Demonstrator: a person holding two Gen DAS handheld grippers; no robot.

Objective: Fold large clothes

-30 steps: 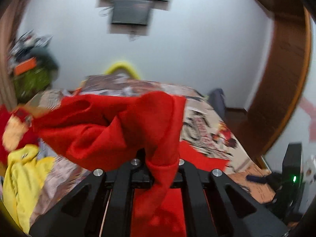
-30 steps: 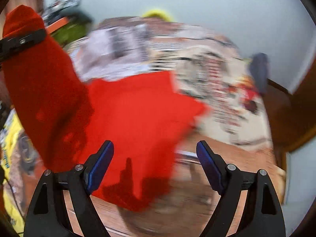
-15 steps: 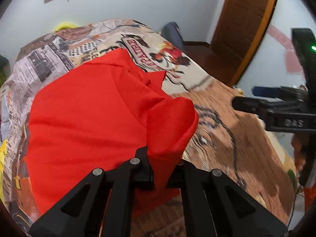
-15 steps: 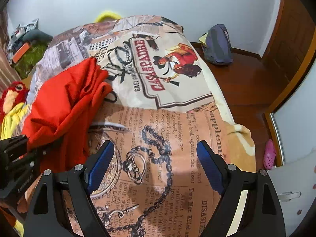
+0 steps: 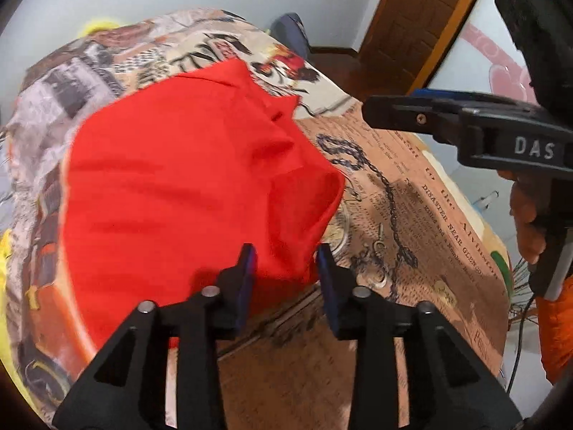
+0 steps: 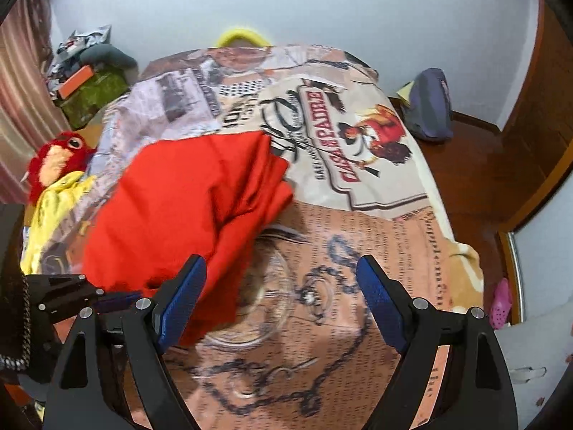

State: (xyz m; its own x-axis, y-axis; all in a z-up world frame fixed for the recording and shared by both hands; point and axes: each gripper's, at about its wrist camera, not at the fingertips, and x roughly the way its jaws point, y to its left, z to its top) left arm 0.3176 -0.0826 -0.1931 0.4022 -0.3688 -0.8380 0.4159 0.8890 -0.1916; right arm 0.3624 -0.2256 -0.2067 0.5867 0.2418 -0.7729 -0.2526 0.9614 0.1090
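A red garment (image 5: 172, 179) is laid folded near the bed (image 5: 412, 215) foot edge, both the left gripper (image 5: 286, 272) and right gripper (image 6: 279, 297) parted and empty; a fresh edge must be gripped next.

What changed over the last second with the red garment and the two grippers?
The left gripper swung the red garment down onto the bed and opened its jaws, letting go. The right gripper stayed open and empty.

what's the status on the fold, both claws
Left claw open, red cloth between its fingers, not pinched. Right claw open, empty, over the bedspread. Cloth lies bunched on the bed; nothing blocking.
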